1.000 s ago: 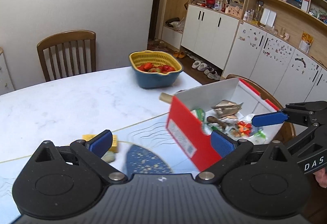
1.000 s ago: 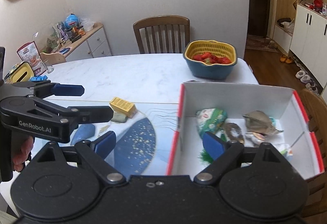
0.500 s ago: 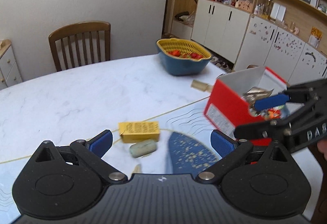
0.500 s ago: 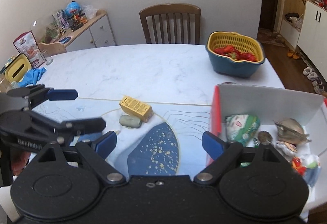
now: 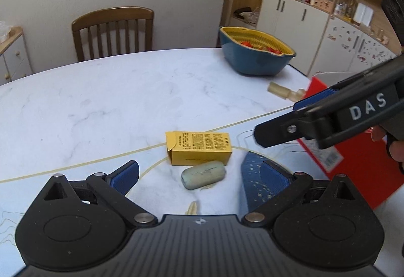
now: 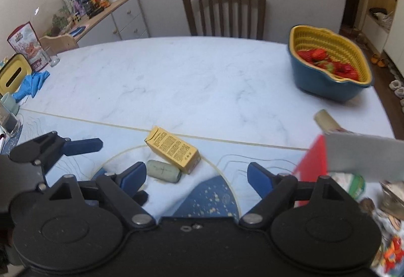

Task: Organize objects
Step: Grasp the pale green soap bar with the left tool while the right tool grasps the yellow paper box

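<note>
two grippers hang over the table (image 6: 192, 79), both with nothing between their pads. going left to right in the right wrist view: the left gripper (image 6: 101, 153) comes in from about 9 o'clock, jaws spread; then the grey-green bar (image 6: 164, 170) lies at centre, touching the yellow box (image 6: 174, 152) just past it toward 1 o'clock; then the right gripper (image 6: 197, 173), jaws wide though they have just been closing a little, with bar and box ahead of the gap and no pad on either; then the red box (image 6: 311, 158) at 3 o'clock, already holding packets; and the basket (image 6: 330, 74) of red fruit far off at 1 o'clock. a cream tube (image 6: 325, 120) lies behind the red box. in the left wrist view the left gripper (image 5: 199, 176) has the bar (image 5: 203, 174) dead ahead at 12 o'clock and the right gripper (image 5: 277, 125) crossing in from 3 o'clock. the step in hand looks like picking one loose item for the red box. to do it well, each gripper should take a different item, since both are converging on the same spot; the bar is low and rounded, so come down steeply and straddle its short width; separate it from the yellow box first, or the pads may catch both.
</note>
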